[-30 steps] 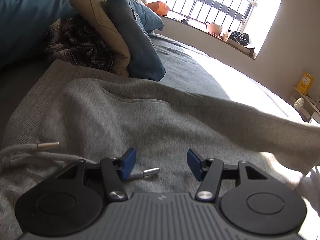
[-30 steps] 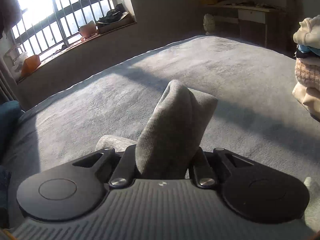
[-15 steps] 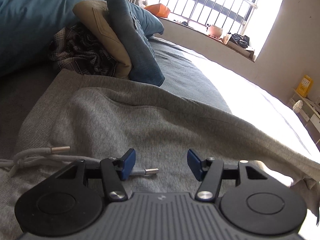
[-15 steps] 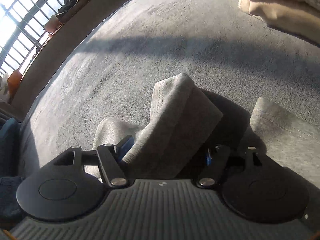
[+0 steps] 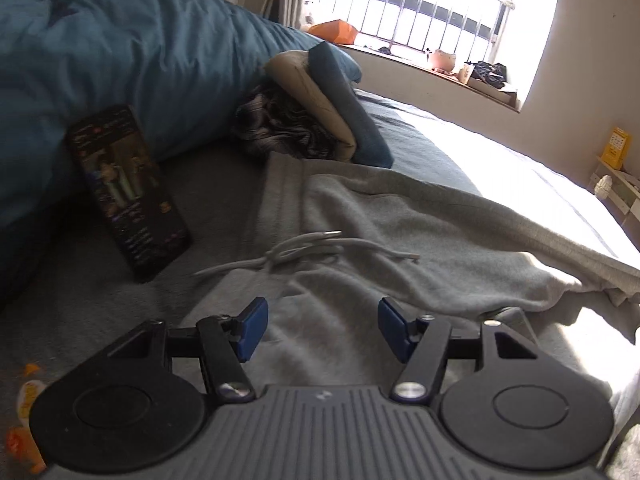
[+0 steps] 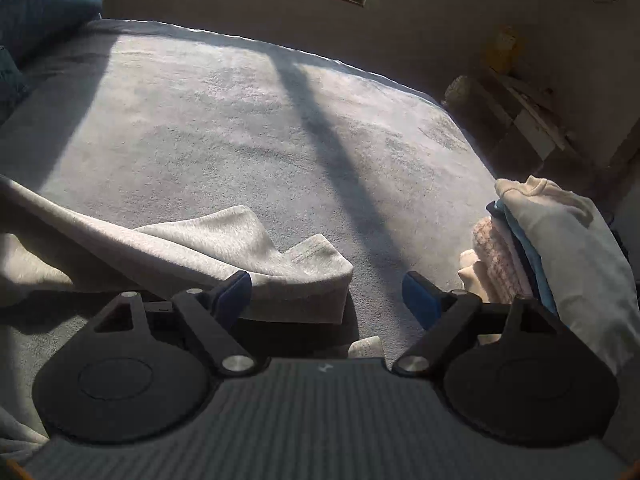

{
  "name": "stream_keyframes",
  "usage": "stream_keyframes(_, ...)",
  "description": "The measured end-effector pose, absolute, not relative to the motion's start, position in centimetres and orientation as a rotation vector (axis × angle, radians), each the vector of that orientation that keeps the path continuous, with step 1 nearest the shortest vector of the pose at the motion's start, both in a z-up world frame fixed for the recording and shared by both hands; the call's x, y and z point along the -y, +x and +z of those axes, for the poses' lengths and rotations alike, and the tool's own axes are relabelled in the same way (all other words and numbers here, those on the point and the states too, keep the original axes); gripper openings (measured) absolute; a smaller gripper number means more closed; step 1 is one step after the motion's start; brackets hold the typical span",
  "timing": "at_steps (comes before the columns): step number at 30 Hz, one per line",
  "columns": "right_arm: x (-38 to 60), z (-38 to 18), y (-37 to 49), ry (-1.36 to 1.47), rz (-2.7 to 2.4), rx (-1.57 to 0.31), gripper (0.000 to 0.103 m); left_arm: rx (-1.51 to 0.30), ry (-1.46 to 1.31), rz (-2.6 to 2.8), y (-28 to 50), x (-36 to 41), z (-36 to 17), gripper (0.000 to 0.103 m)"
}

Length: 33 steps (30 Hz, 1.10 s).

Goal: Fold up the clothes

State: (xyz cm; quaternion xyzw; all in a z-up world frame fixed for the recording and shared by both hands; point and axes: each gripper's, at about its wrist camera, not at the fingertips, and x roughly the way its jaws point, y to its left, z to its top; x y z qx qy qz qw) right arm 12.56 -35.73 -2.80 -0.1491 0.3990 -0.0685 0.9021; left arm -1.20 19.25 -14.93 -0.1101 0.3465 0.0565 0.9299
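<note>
Your left gripper (image 5: pixel 320 330) hangs over the waist end of the grey sweatpants (image 5: pixel 420 240) with its blue pads spread apart and nothing between them. Only the left wrist view shows you this end of the garment: the ribbed waistband (image 5: pixel 280 192), the tangled white drawstring (image 5: pixel 304 252) lying on the fabric just ahead of the pads, and a fold running off to the right into the sunlight. That view alone also shows a dark phone (image 5: pixel 126 192) leaning against the teal duvet (image 5: pixel 120 48) to the left of the sweatpants, and a heap of unfolded clothes (image 5: pixel 312 120) beyond the waistband, near the barred window (image 5: pixel 420 12).

Your right gripper (image 6: pixel 326 296) is likewise spread wide and holds nothing. Only the right wrist view shows you the leg end: the cuff (image 6: pixel 308 276) lies flat on the grey bed cover (image 6: pixel 240 120), just ahead of the left pad and close against it, though you cannot tell whether they touch. At the right edge of that view a stack of folded clothes (image 6: pixel 560 248) sits on the bed, apart from the cuff. A long dark shadow crosses the cover between them.
</note>
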Motion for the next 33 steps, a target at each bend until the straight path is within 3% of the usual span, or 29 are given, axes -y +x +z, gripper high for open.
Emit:
stream_keyframes(10, 5.4, -7.7, 18.1, -0.329, 0.689, -0.790, 0.082, -0.823, -0.464, 0.159, -1.9, -27.9, -18.4, 0.065)
stream_keyframes(16, -9.9, -9.4, 20.3, -0.303, 0.989, -0.804, 0.081, -0.851, -0.630, 0.100, -2.3, -29.6, -20.8, 0.053)
stream_keyframes(19, -15.3, -11.1, 22.4, -0.244, 1.026, -0.888, 0.080, -0.843, -0.609, 0.080, -2.6, -29.5, -20.8, 0.041)
stream_keyframes(20, -16.9, -11.8, 22.9, -0.237, 1.025, -0.913, 0.078, -0.836, -0.596, 0.077, -2.7, -29.4, -20.7, 0.033)
stream_keyframes(24, -21.4, -15.4, 25.0, -0.222, 0.932, -1.038, 0.058, -0.797, -0.509, 0.051, -3.3, -28.1, -19.9, 0.025)
stream_keyframes(27, -22.3, -17.9, 25.8, -0.239, 0.849, -1.102, 0.029, -0.775, -0.417, 0.030, -3.6, -26.5, -19.3, 0.020)
stream_keyframes(28, -22.3, -18.1, 25.7, -0.235, 0.849, -1.100, 0.011, -0.773, -0.398, 0.028, -3.6, -26.1, -19.2, 0.020)
stream_keyframes(31, -22.0, -18.0, 25.2, -0.205, 0.878, -1.083, 0.000, -0.772, -0.387, 0.033, -3.7, -25.7, -19.0, 0.019)
stream_keyframes(33, -21.8, -17.9, 24.9, -0.186, 0.897, -1.071, 0.000, -0.773, -0.399, 0.036, -3.7, -25.9, -18.8, 0.019)
